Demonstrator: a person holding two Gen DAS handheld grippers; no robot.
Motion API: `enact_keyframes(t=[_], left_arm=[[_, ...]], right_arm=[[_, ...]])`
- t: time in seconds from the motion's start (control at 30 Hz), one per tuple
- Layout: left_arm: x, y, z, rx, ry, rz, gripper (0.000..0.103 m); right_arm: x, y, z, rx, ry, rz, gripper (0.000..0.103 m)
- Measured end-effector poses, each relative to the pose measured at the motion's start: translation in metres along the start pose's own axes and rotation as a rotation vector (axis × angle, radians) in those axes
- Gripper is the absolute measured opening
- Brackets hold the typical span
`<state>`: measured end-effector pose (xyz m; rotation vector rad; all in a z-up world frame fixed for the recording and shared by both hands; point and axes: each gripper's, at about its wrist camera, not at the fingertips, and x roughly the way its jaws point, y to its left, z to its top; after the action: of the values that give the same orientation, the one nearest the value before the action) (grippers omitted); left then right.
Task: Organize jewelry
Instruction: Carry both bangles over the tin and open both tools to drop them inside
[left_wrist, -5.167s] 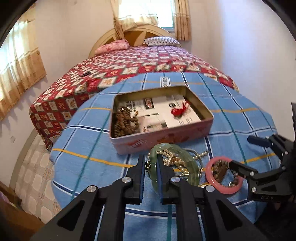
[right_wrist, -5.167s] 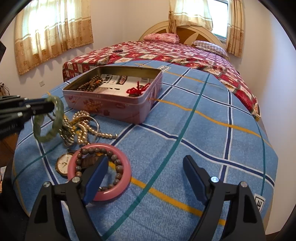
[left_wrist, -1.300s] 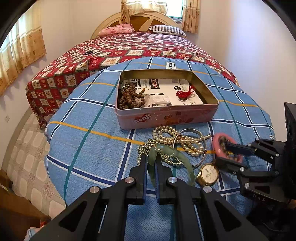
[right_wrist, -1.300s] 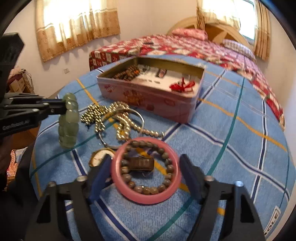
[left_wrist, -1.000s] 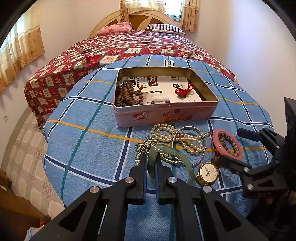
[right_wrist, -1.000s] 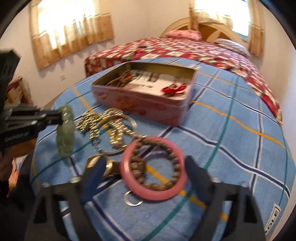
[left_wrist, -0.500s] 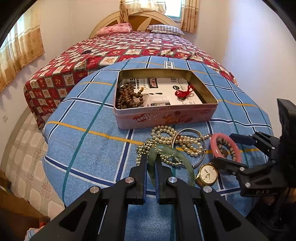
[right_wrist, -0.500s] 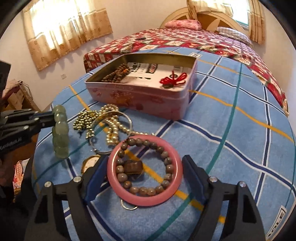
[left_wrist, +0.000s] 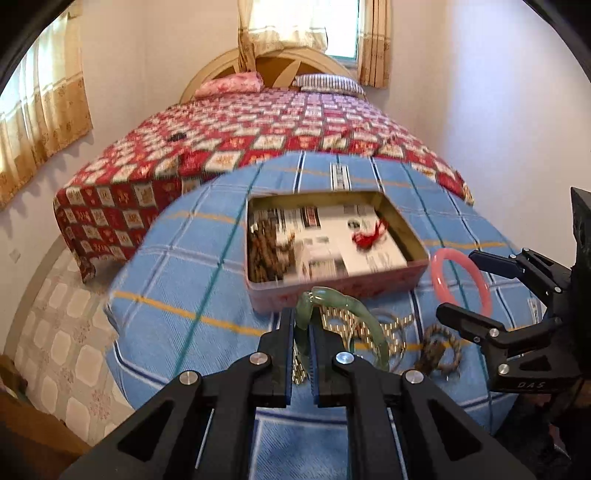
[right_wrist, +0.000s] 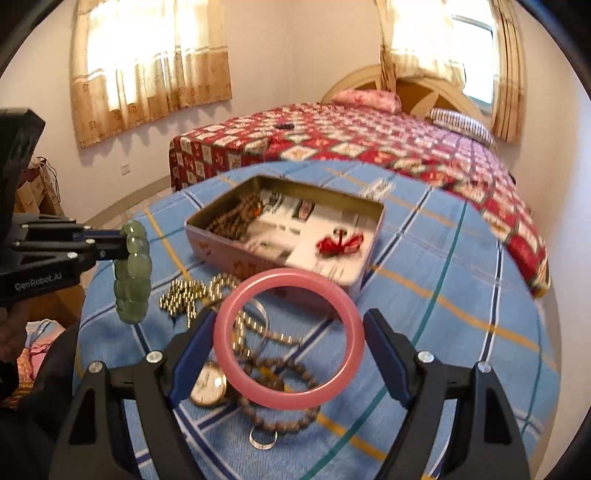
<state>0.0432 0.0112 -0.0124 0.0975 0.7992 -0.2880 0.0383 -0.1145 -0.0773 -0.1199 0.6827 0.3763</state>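
Observation:
My left gripper (left_wrist: 302, 325) is shut on a green jade bracelet (left_wrist: 349, 308) and holds it above the table; it also shows in the right wrist view (right_wrist: 133, 271). My right gripper (right_wrist: 290, 341) is shut on a pink bangle (right_wrist: 288, 338), clamped across its width and lifted off the cloth; it also shows in the left wrist view (left_wrist: 461, 282). An open pink tin (right_wrist: 284, 236) holds brown beads (left_wrist: 264, 254) and a red knot ornament (right_wrist: 336, 243). On the cloth lie pearl strands (right_wrist: 188, 291), a brown bead bracelet (right_wrist: 280, 398) and a watch (right_wrist: 208, 387).
The round table wears a blue checked cloth (right_wrist: 461, 295). A small metal ring (right_wrist: 263, 441) lies near the front edge. A bed with a red patterned cover (left_wrist: 266, 144) stands behind the table. Tiled floor (left_wrist: 62, 332) lies to the left.
My right gripper has closed on the pink bangle and lifted it, leaving the brown bead bracelet on the cloth. My left gripper has moved toward the tin with the green bracelet.

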Motion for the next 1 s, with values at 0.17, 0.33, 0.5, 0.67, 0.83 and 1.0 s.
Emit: enact_keyframes(t=[0.17,0.33,0.5,0.67,0.83,1.0], left_arm=[[0.002,0.004,0.024,0.019,-0.033,0.019,0.006],[0.013,0.007,0.044,0.031,-0.046,0.043,0.006],[0.028,0.007,0.057,0.05,-0.041,0.059,0.006],[0.049,0.007,0.068,0.061,-0.026,0.074,0.006],[0.067,0.009,0.074,0.069,-0.002,0.085,0.006],[0.081,0.011,0.074,0.074,0.024,0.093,0.006]], right_arm=[[0.008,-0.004,0.024,-0.033,-0.026,-0.031,0.082],[0.016,-0.01,0.039,-0.048,-0.045,-0.05,0.082],[0.029,-0.016,0.051,-0.066,-0.054,-0.071,0.082],[0.044,-0.019,0.059,-0.073,-0.05,-0.082,0.082],[0.056,-0.021,0.061,-0.078,-0.037,-0.093,0.082],[0.068,-0.023,0.059,-0.085,-0.024,-0.106,0.082]])
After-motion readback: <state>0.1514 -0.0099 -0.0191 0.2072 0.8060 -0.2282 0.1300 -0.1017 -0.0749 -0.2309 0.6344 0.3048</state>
